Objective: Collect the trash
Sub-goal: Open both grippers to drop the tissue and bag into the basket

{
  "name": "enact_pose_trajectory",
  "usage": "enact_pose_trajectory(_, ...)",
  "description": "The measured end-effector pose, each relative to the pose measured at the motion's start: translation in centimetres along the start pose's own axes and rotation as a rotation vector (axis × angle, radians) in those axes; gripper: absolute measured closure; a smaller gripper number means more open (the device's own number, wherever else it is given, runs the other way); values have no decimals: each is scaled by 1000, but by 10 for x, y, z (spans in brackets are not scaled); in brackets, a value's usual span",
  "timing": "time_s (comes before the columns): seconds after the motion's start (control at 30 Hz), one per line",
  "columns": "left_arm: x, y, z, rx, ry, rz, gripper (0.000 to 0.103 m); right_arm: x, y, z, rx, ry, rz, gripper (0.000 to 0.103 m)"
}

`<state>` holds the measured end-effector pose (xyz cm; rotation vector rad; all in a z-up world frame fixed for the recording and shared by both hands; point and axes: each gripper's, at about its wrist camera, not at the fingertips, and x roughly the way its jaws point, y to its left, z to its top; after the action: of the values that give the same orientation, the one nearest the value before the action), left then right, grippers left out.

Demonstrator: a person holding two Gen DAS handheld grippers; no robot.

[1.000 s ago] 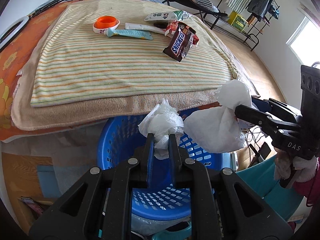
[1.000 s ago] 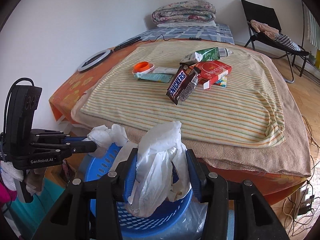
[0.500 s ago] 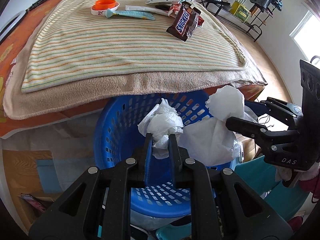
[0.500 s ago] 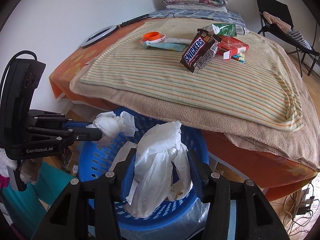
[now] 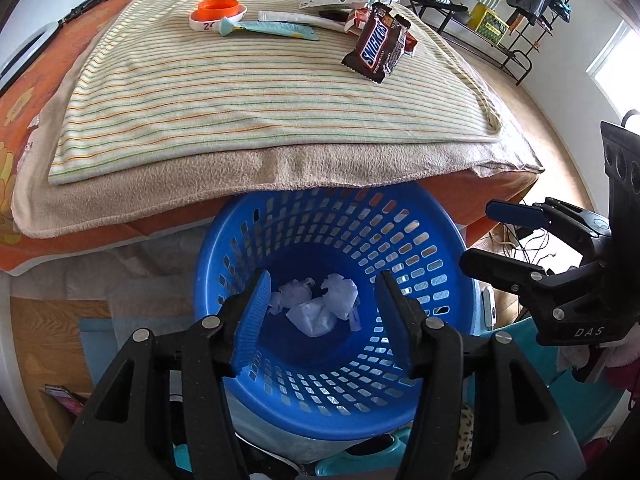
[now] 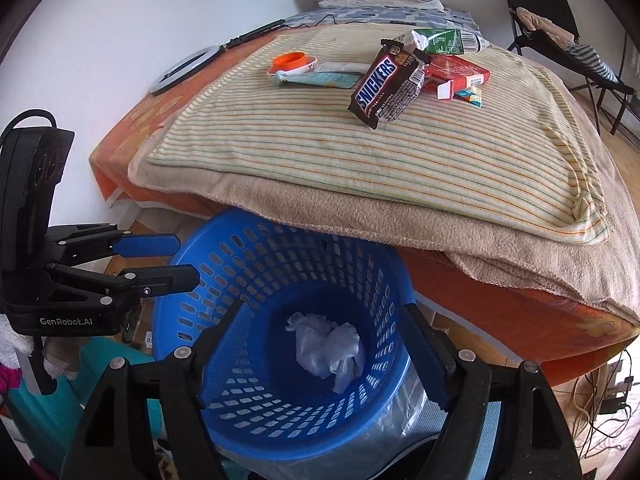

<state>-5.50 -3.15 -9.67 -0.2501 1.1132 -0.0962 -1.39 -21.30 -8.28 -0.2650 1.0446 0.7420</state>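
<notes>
Hovering spread wide and empty, left hand-held gripper point(image 5: 322, 320) and right hand-held gripper point(image 6: 324, 354), above the blue basket point(image 5: 432, 232) tucked under the bed point(image 6: 500, 292) edge, presumably for easy drops, crumpled white trash point(image 5: 316, 308) at its bottom.

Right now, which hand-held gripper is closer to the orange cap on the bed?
Left, probably. Both hang open over the blue basket at the bed edge, the left hand-held gripper on the orange cap side, the right hand-held gripper farther across from it.
</notes>
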Motion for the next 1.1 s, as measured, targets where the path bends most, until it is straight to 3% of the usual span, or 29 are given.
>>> enact_pose_trajectory(0.17, -2, 4, 3, -24, -17, 10, 32, 1, 1, 1, 2, 9, 0, 18)
enact_pose_trajectory(0.67, -15, 9, 33, -32, -69, 24, 32, -3, -12, 17, 94, 5, -25, 11)
enact_pose_trajectory(0.8, -20, 15, 49, -53, -83, 22, 32, -7, -17, 27, 143, 2, -20, 8)
enact_pose_trajectory(0.87, -22, 18, 59, -60, -93, 25, 32, -9, -18, 32, 158, -3, -26, 1)
enact_pose_trajectory(1.1, -30, 40, 115, -66, -147, 73, 32, -16, -17, 57, 131, -47, -26, 1)
